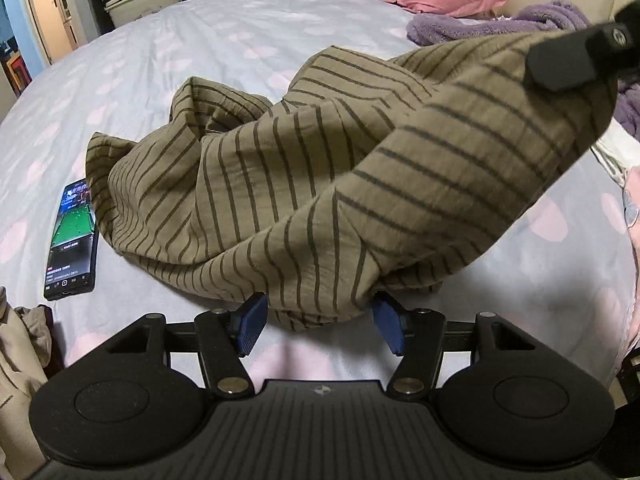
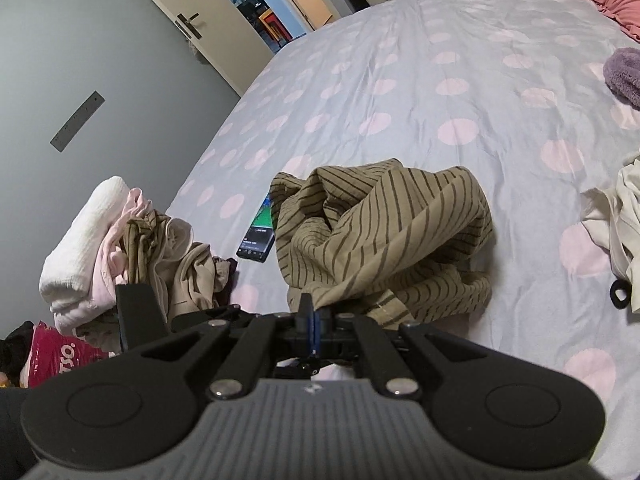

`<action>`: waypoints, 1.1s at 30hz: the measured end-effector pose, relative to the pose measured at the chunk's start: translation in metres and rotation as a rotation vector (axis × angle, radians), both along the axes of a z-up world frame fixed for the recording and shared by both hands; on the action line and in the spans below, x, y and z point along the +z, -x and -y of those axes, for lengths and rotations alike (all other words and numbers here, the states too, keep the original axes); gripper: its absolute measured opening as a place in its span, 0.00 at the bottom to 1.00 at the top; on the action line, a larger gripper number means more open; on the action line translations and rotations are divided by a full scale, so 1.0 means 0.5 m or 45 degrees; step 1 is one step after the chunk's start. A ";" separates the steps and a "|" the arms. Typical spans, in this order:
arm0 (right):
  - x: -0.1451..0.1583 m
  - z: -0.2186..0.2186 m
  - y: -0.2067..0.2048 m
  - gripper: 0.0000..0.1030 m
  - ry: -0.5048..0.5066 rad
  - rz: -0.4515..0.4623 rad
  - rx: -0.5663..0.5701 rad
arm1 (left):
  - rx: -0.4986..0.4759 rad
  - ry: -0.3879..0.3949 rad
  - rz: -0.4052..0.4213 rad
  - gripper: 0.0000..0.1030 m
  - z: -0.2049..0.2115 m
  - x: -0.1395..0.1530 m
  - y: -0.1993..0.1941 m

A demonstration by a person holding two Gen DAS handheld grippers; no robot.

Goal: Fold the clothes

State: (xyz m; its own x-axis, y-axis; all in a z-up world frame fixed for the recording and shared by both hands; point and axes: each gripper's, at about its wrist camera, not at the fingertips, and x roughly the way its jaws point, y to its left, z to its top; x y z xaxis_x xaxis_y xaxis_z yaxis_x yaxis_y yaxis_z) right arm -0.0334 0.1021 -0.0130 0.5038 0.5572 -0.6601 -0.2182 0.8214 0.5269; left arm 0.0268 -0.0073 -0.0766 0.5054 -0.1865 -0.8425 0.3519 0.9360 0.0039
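Two tongs on one striped shirt (image 1: pixel 280 184), bunched on the bed (image 1: pixel 200 40).
Right tongs (image 2: pixel 314 322) pinch its edge; left tongs (image 1: pixel 320 322) stand half-wide around a fold, which may slip out if lifted.

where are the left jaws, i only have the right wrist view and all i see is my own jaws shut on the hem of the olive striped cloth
Observer: The left gripper is at the near edge of the olive striped cloth. Its jaws stand apart, with a bunched fold between the blue pads.
Operator: is my end off the bed or dragging
Observer: Off it. In the left wrist view the cloth runs up from the heap to the right gripper, which holds that end clear above the pale pink-dotted bed sheet.
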 end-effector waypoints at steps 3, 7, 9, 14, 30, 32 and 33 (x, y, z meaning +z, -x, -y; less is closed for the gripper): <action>0.004 0.002 0.002 0.01 0.003 0.008 -0.001 | -0.001 0.109 -0.031 0.12 -0.014 0.010 -0.010; 0.011 0.012 0.007 0.01 0.004 0.020 -0.022 | 0.010 0.158 -0.006 0.02 -0.019 0.032 -0.009; 0.017 0.018 0.011 0.01 0.003 0.029 -0.037 | 0.011 0.176 0.019 0.01 -0.023 0.052 -0.012; 0.057 0.036 0.028 0.01 0.003 0.121 -0.090 | -0.006 0.246 0.133 0.00 -0.034 0.127 -0.011; 0.248 0.087 0.135 0.01 -0.173 0.709 -0.147 | -0.106 0.626 0.670 0.00 -0.082 0.391 0.107; 0.265 0.096 0.148 0.01 -0.208 0.792 -0.141 | -0.110 0.688 0.750 0.00 -0.090 0.408 0.121; 0.273 0.100 0.155 0.01 -0.226 0.831 -0.140 | -0.112 0.716 0.789 0.00 -0.095 0.417 0.127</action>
